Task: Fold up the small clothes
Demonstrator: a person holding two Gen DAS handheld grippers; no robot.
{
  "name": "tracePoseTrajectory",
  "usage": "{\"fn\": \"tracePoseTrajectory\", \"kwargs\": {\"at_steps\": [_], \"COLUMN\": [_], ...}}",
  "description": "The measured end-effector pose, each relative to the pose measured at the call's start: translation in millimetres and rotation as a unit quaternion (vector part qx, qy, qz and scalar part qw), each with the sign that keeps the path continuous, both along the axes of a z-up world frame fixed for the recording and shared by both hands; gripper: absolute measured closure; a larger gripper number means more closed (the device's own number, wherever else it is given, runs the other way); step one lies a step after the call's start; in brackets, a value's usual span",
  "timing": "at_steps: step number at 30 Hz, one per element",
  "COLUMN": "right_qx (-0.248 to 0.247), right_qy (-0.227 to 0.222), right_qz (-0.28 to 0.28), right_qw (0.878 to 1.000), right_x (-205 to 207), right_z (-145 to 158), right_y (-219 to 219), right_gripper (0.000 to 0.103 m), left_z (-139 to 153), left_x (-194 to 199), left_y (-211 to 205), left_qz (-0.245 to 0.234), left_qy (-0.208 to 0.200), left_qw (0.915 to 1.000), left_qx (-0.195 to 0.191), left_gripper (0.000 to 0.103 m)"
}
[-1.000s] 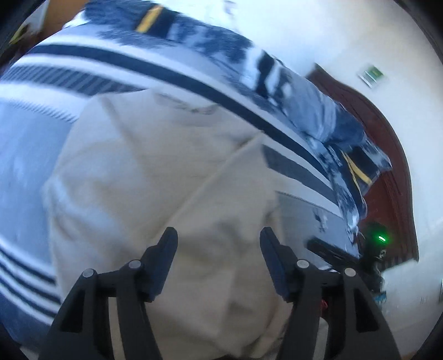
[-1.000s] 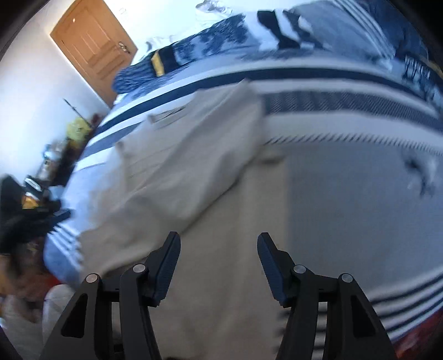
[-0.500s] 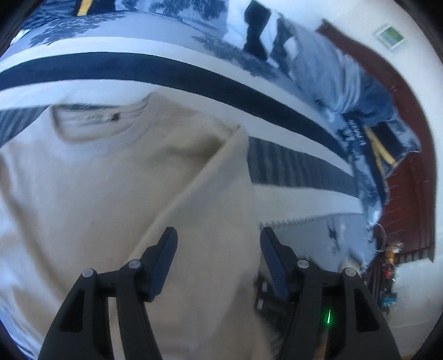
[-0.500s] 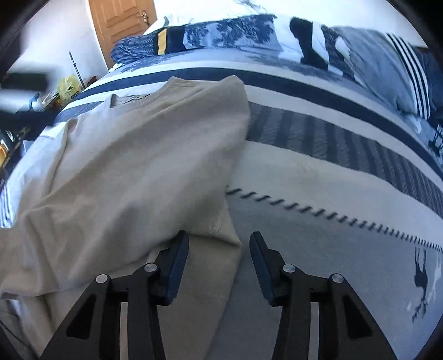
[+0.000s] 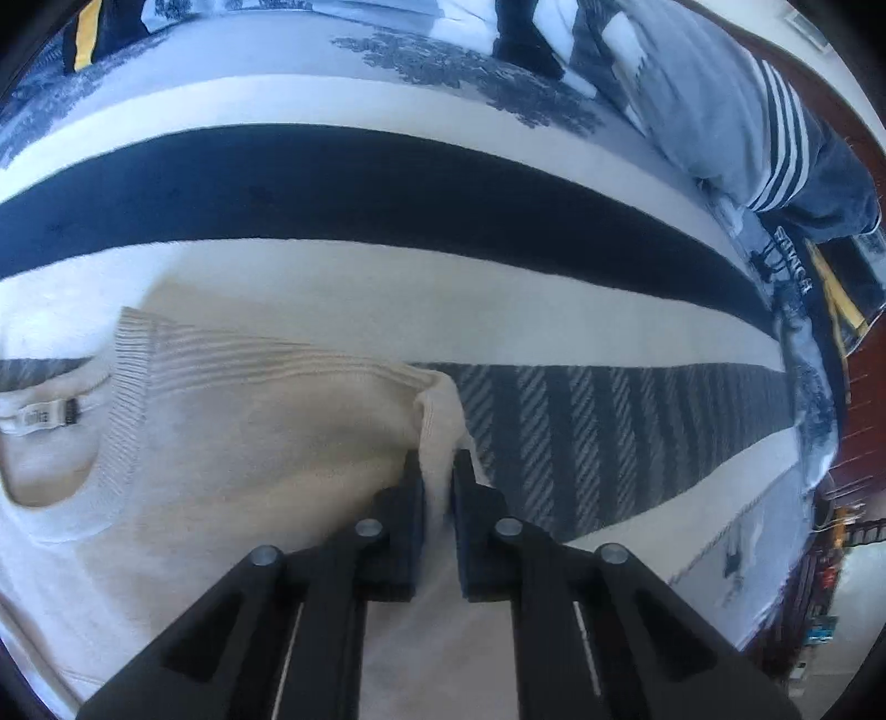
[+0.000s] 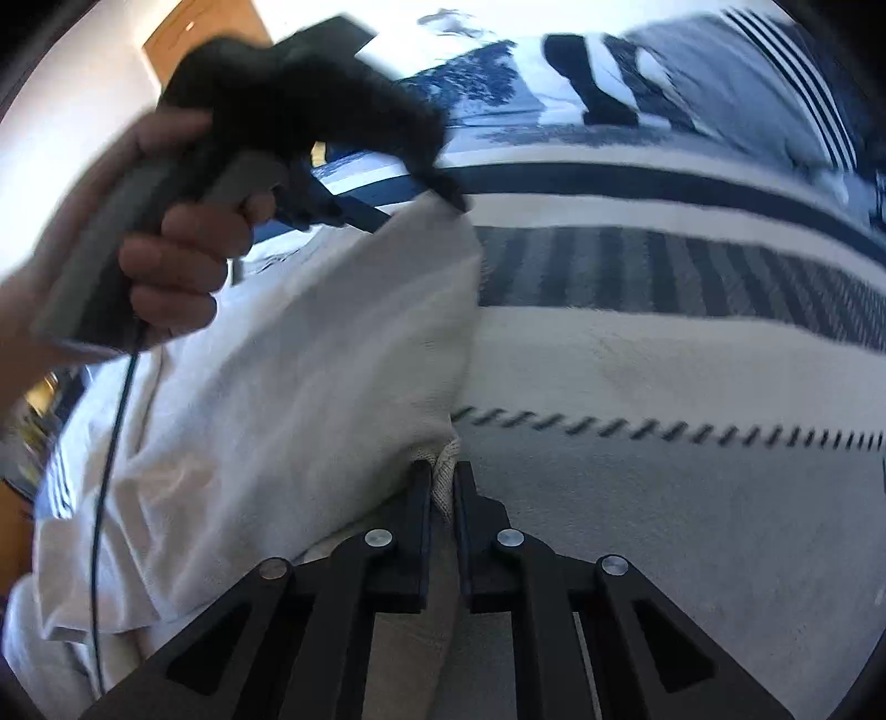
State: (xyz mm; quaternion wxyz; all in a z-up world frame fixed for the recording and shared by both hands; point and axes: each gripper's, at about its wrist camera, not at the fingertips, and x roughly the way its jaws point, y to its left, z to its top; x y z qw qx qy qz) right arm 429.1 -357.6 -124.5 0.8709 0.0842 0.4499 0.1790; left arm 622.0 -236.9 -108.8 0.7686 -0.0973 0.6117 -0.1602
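A cream knit sweater (image 5: 249, 443) lies on a striped bed. Its ribbed collar with a label (image 5: 44, 415) is at the left in the left wrist view. My left gripper (image 5: 439, 471) is shut on the sweater's right shoulder corner. My right gripper (image 6: 442, 482) is shut on the sweater's right edge (image 6: 343, 387) lower down. In the right wrist view the left gripper (image 6: 451, 196), held in a hand, pinches the far corner of the same edge.
The bed cover (image 5: 554, 310) has navy, white and grey stripes. Pillows (image 5: 747, 111) lie at the far right. A wooden door (image 6: 199, 27) stands far left in the right wrist view. Dark furniture and clutter (image 5: 830, 543) sit past the bed's right side.
Both grippers were open over the sweater. They moved down to its right edge and closed on it, the left at the shoulder corner, the right lower down.
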Motion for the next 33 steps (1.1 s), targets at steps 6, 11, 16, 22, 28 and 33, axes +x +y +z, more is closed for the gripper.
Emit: {"fn": "tracePoseTrajectory", "kwargs": {"at_steps": [6, 11, 16, 22, 28, 33], "right_qx": [0.140, 0.134, 0.136, 0.161, 0.157, 0.222], "right_qy": [0.020, 0.058, 0.067, 0.032, -0.001, 0.031], "right_qz": [-0.048, -0.059, -0.056, -0.086, -0.063, -0.029], "right_qw": [0.989, 0.988, 0.987, 0.983, 0.986, 0.974], "right_x": [-3.4, 3.7, 3.8, -16.2, -70.5, -151.5], "right_z": [-2.1, -21.4, -22.3, 8.6, 55.3, 55.2], "right_y": [-59.7, -59.8, -60.6, -81.1, -34.6, 40.5], "right_gripper": [0.098, 0.098, 0.093, 0.065, 0.058, 0.058], "left_z": [5.2, -15.0, 43.6, 126.7, 104.9, 47.8], "left_x": [14.1, 21.3, -16.4, -152.8, -291.0, -367.3], "left_y": [24.3, 8.9, 50.4, 163.5, 273.7, 310.4], "left_qz": [0.034, 0.025, 0.022, 0.036, 0.104, 0.140], "left_qy": [-0.019, 0.007, -0.034, -0.134, -0.119, -0.067], "left_qw": [0.9956, 0.9993, 0.9962, 0.9899, 0.9871, 0.9844], "left_qx": [-0.085, -0.026, -0.077, -0.029, -0.026, -0.083], "left_gripper": [0.100, 0.098, 0.068, 0.039, 0.039, 0.039]}}
